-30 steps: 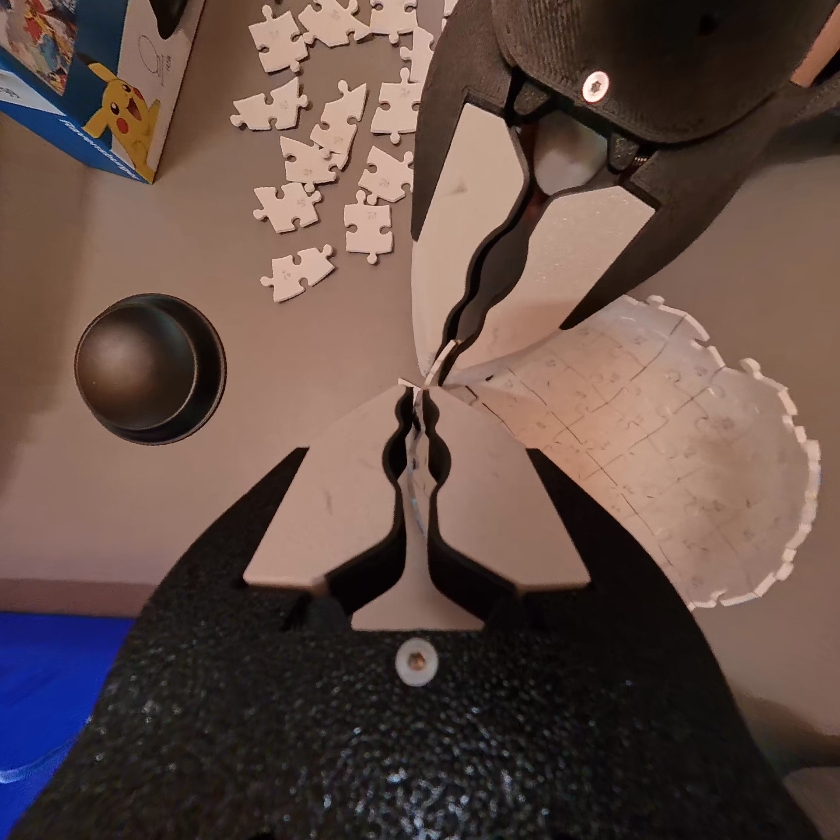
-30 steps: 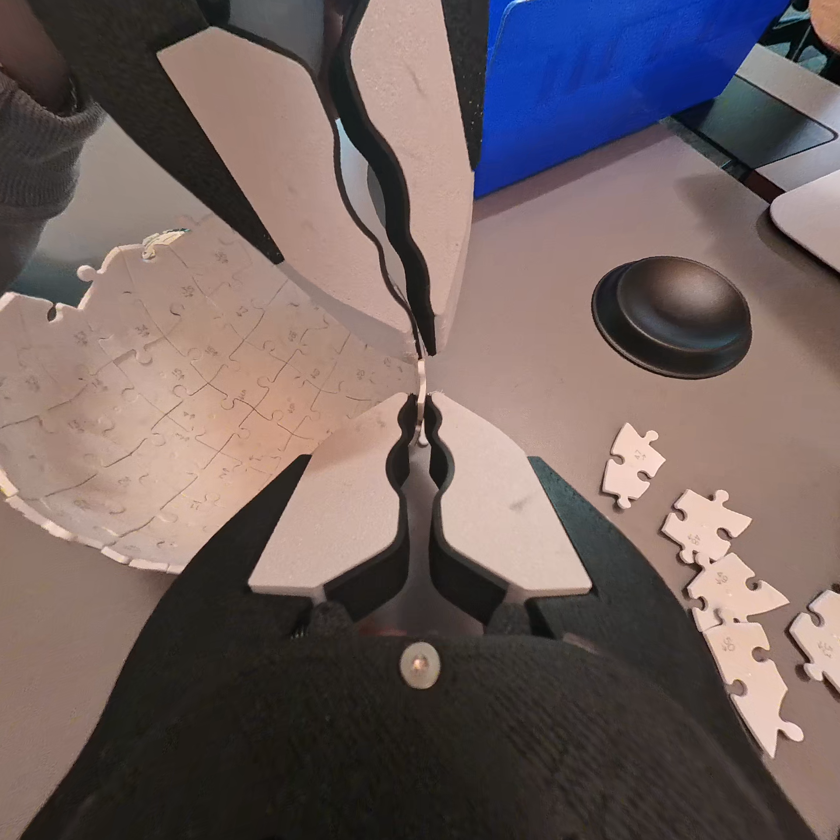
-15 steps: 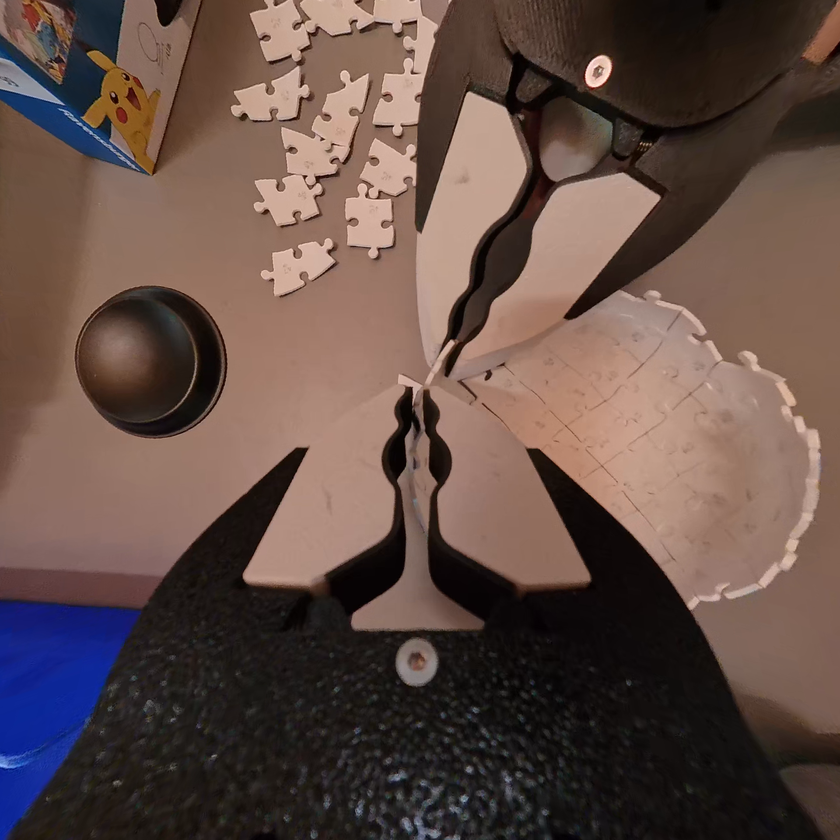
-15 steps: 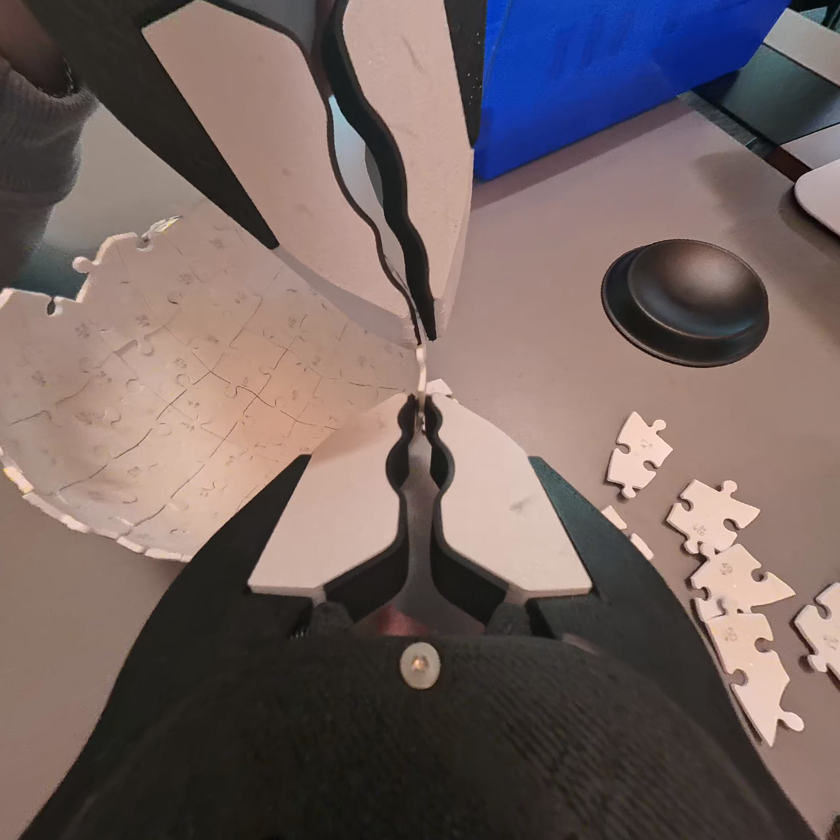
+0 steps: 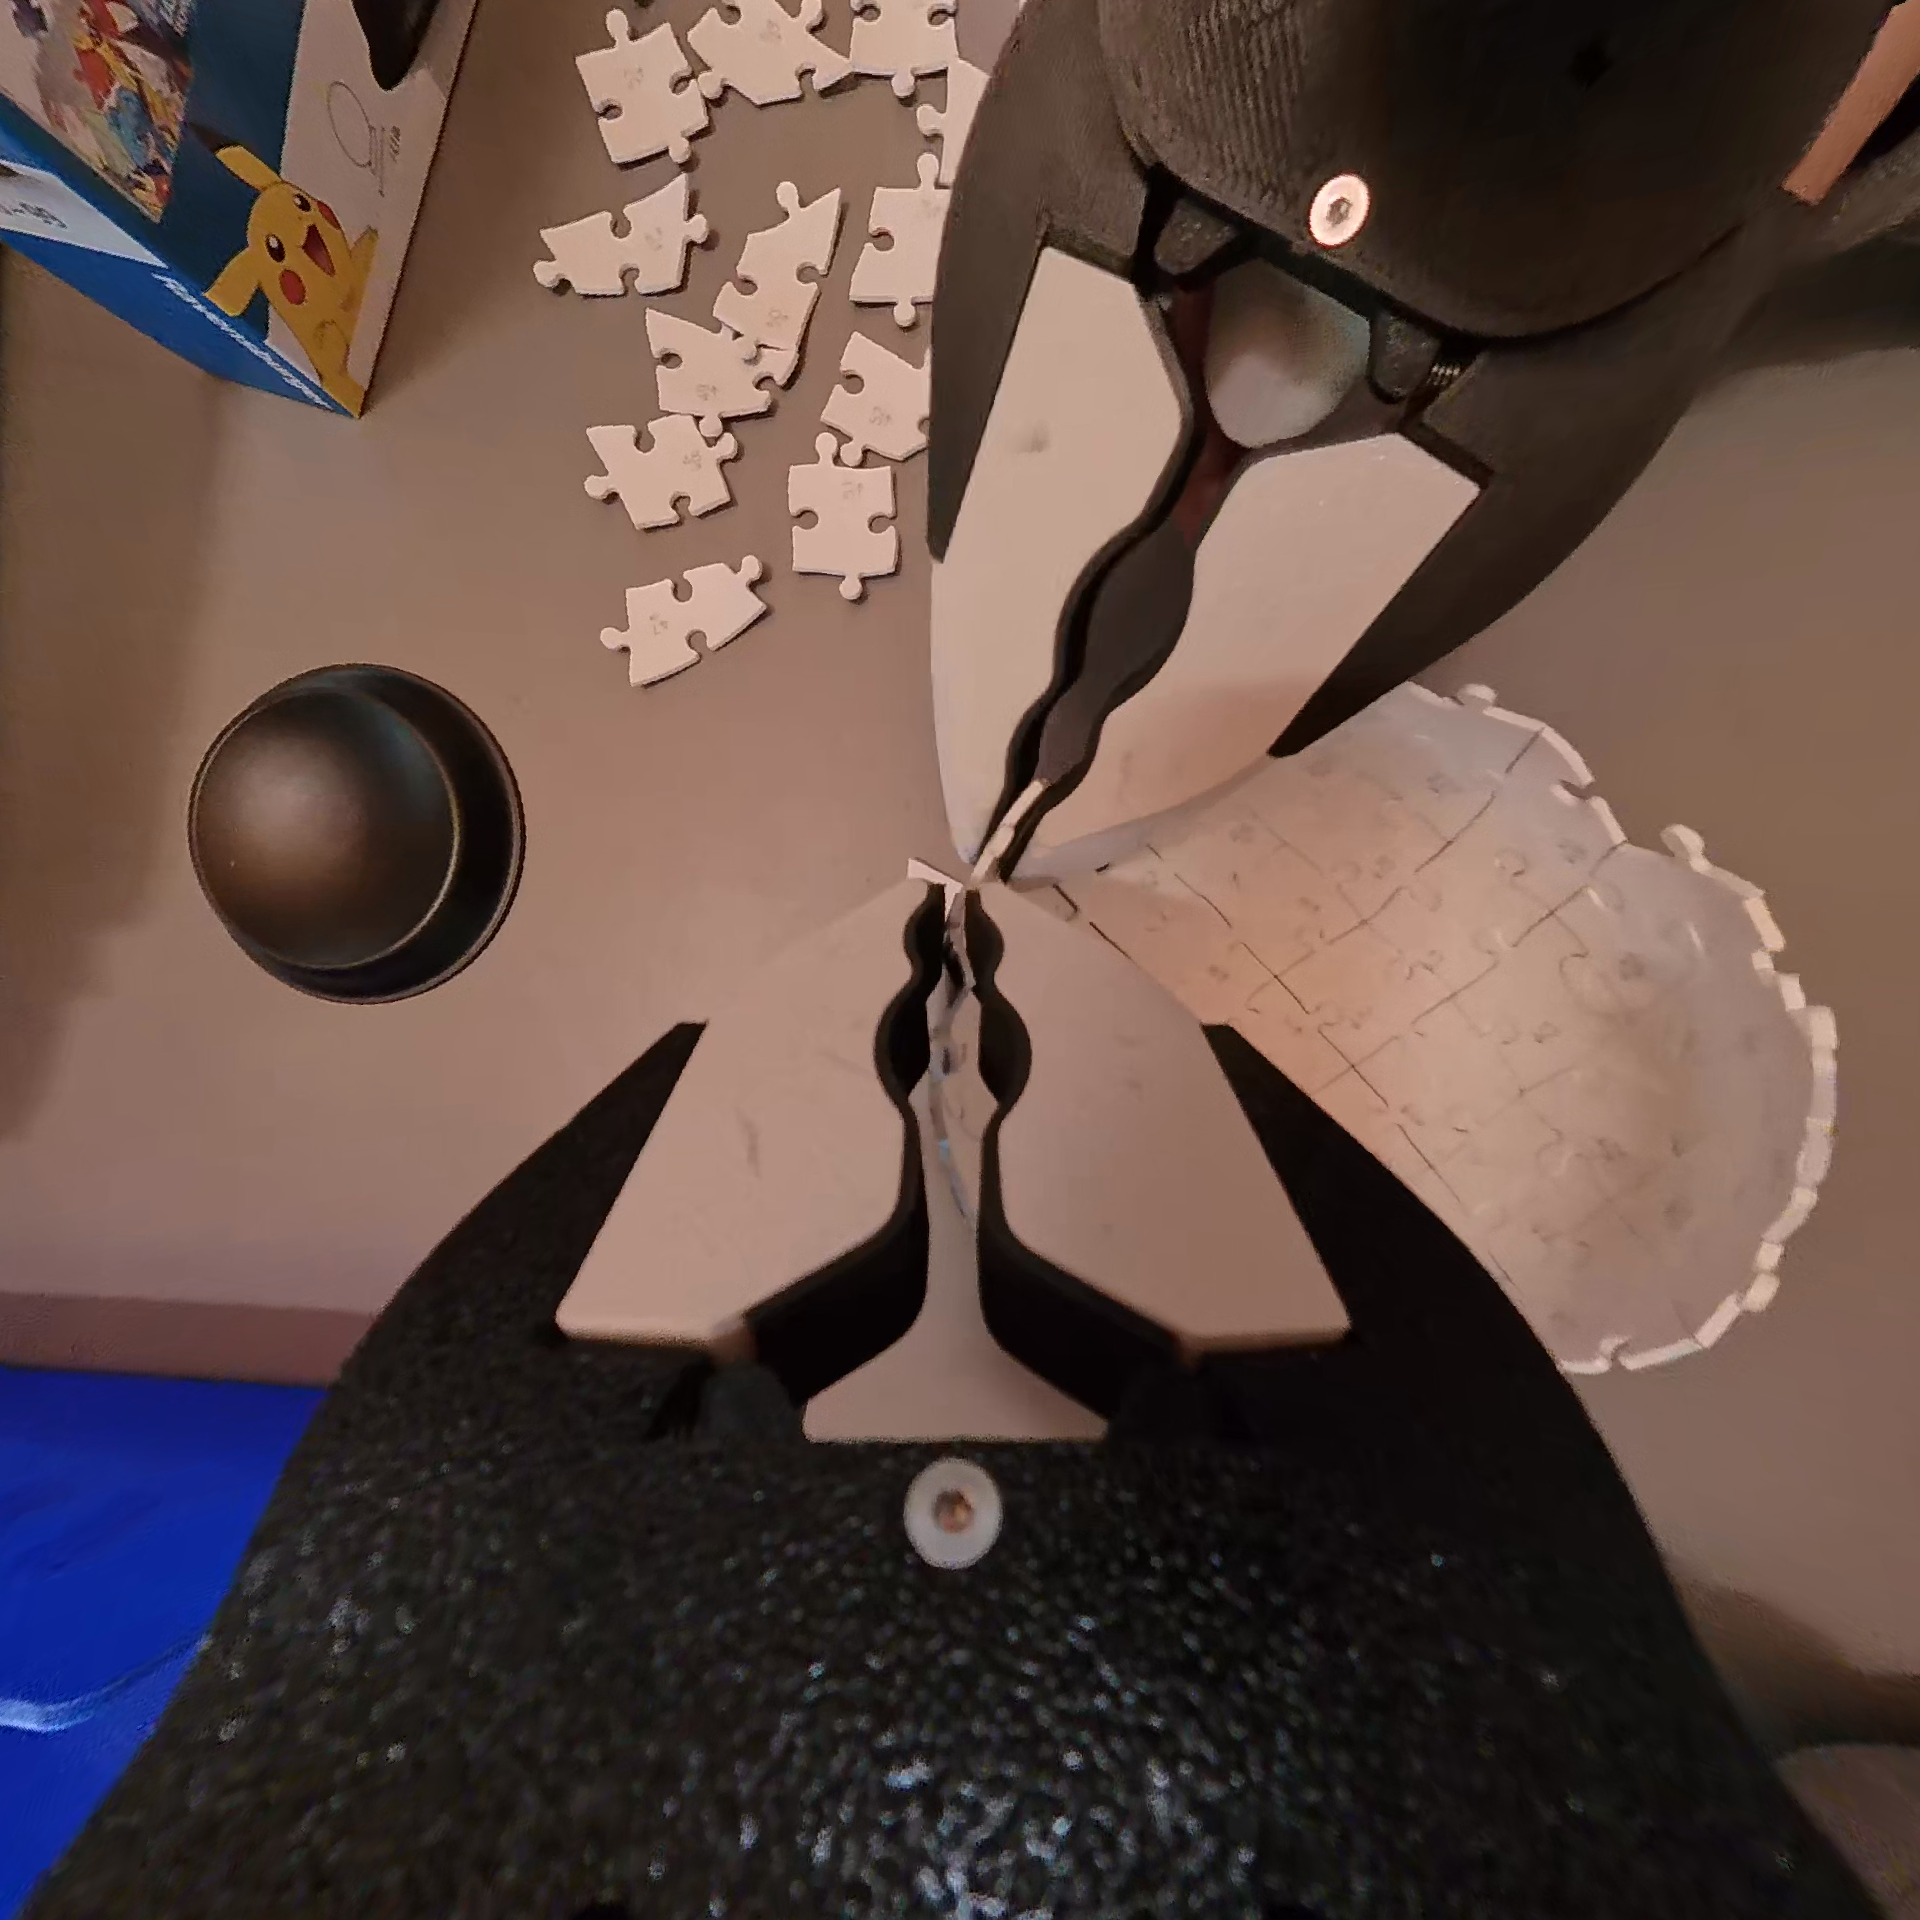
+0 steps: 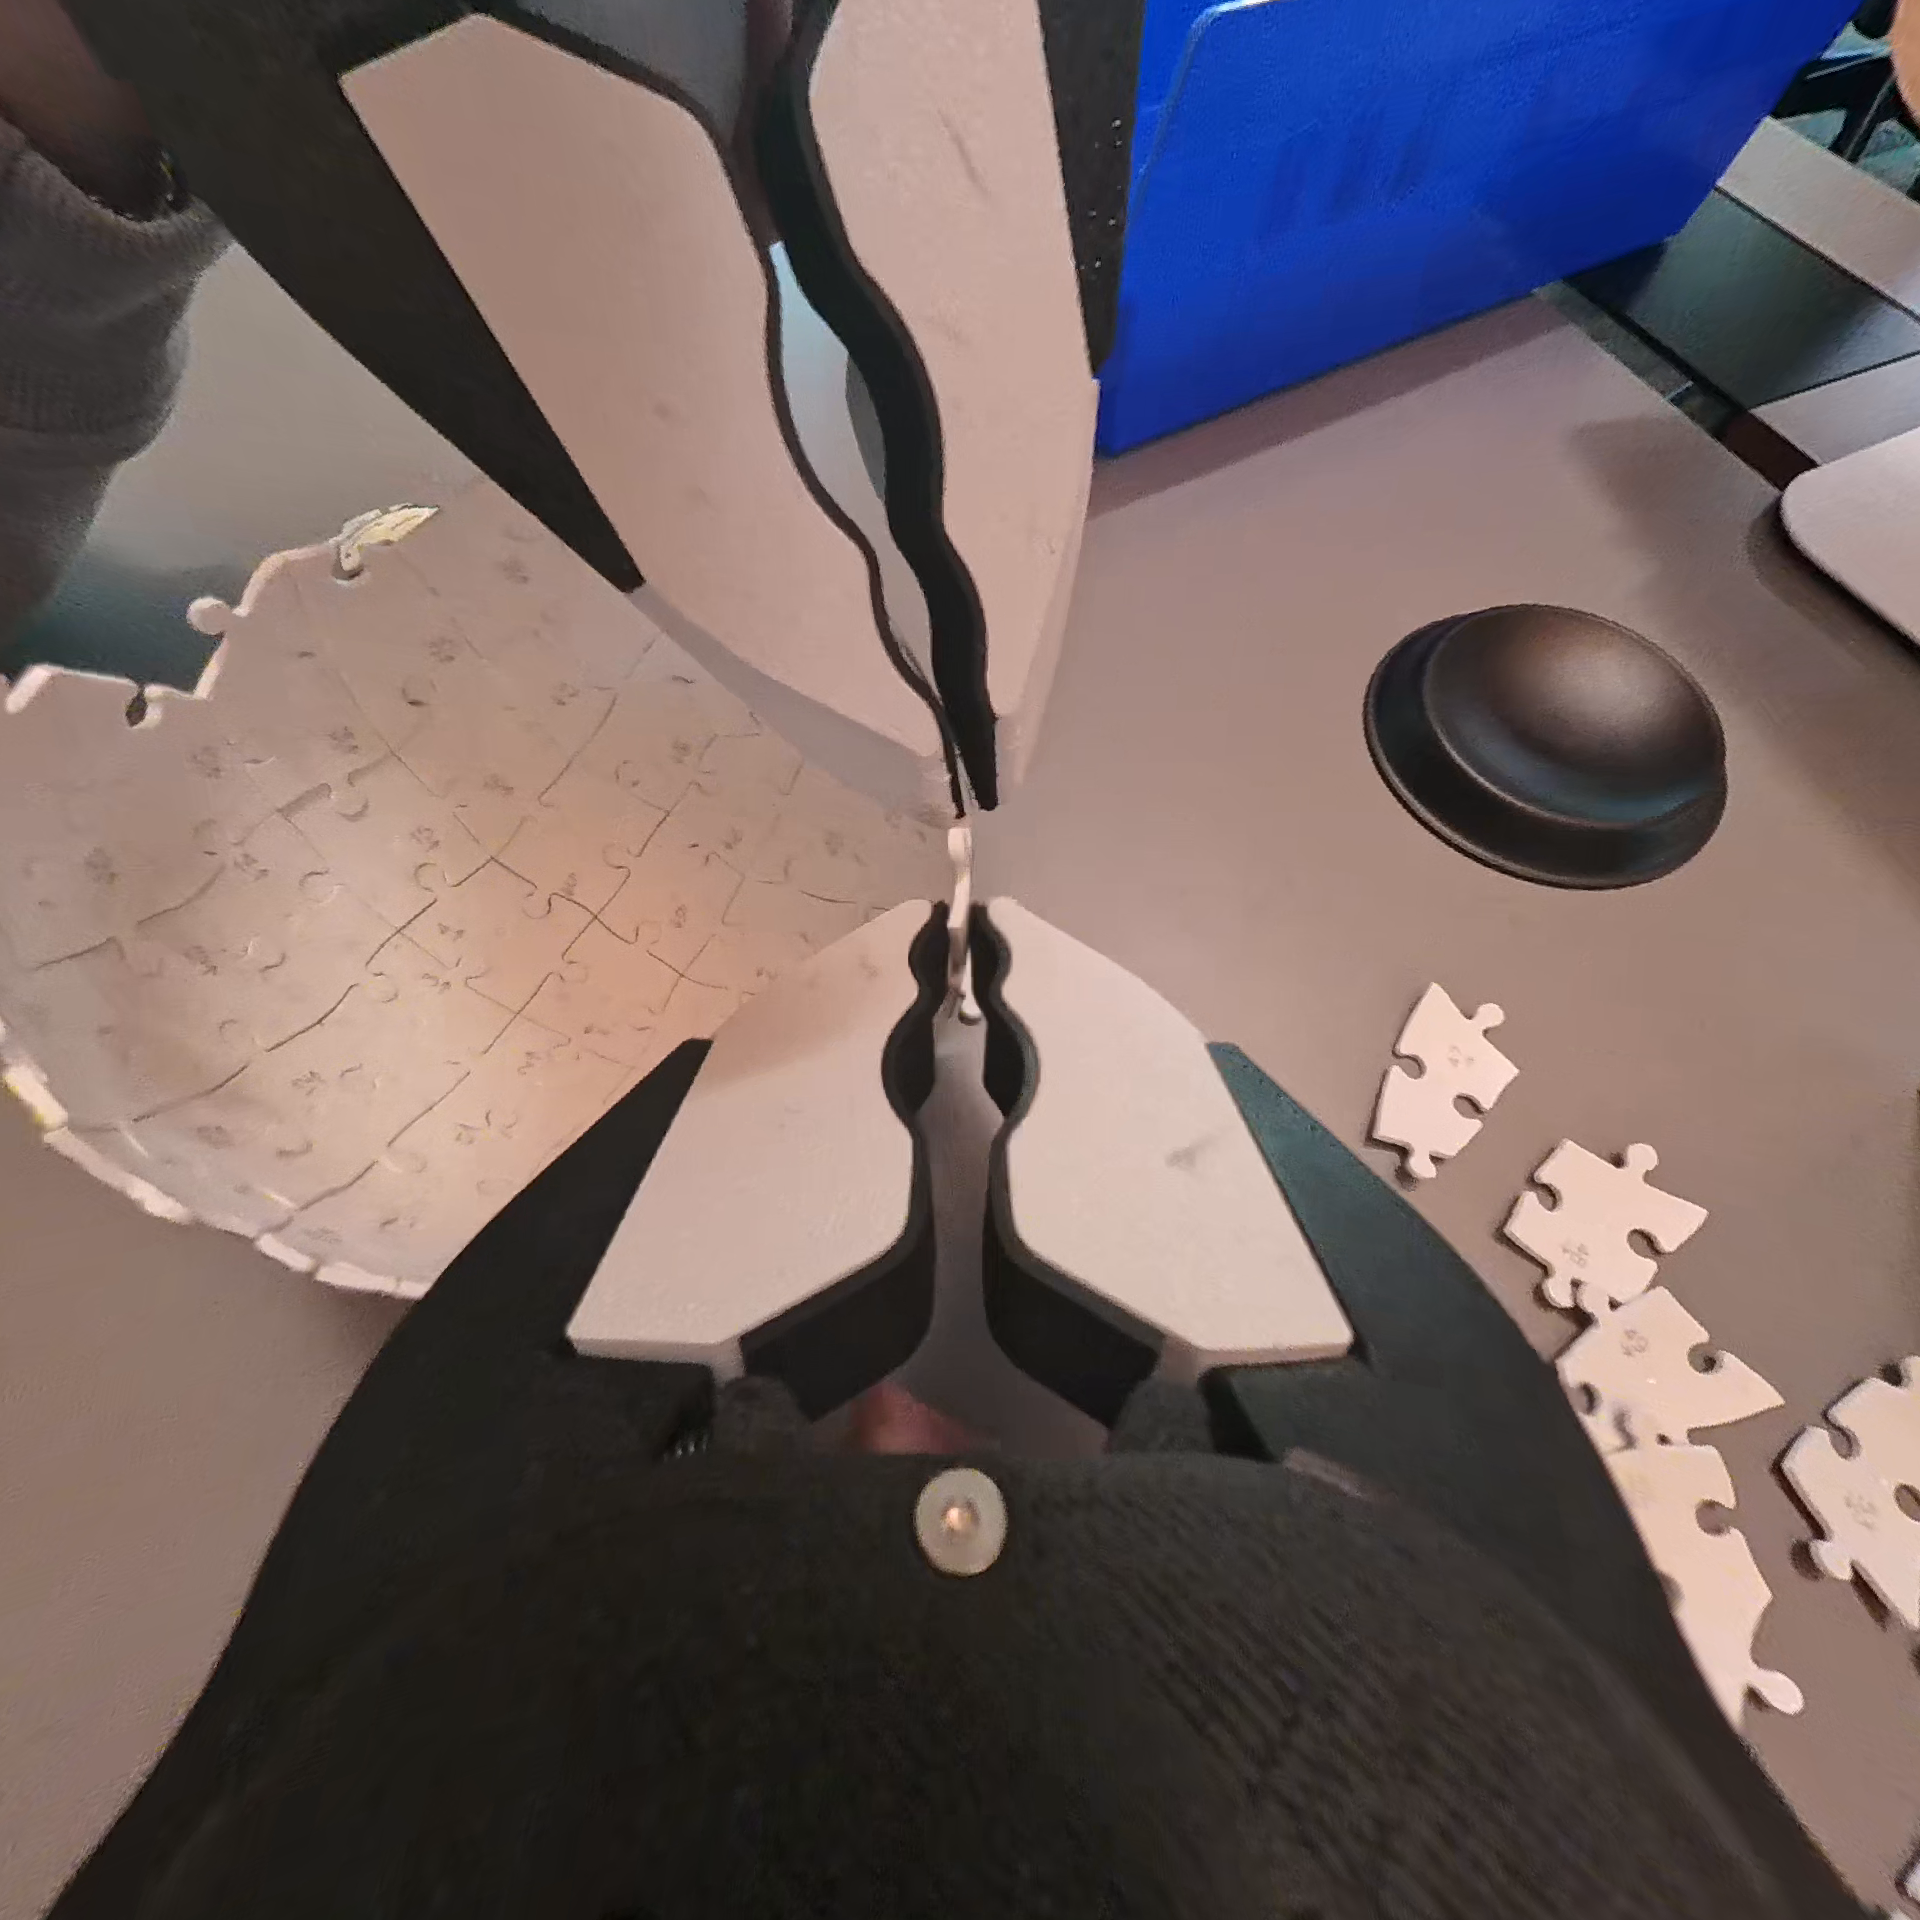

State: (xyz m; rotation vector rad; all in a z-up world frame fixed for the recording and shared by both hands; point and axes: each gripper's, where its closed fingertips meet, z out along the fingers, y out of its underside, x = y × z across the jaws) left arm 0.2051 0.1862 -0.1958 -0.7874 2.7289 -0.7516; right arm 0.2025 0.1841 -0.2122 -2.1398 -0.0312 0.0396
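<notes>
— Meeting tip to tip above the grey desk (image 5: 727, 748), what are the two claws gripping?

— The left claw (image 5: 951, 914) is clenched on the rim of a curved white puzzle shell (image 5: 1455, 1039), a half-built bowl of interlocked pieces bulging away to its right. The right claw (image 6: 961, 935) is clenched on a single white puzzle piece (image 6: 961, 883), held edge-on and touching the shell's rim right at the left claw's tips.

— And around them?

— Loose puzzle pieces (image 6: 1600, 1226) lie scattered on the desk to the right of the right claw. A black domed stand (image 5: 353, 831) sits well left of the left claw, a blue puzzle box (image 5: 208, 208) farther off beyond it. A grey sleeve (image 6: 73, 343) shows behind the left claw.
</notes>
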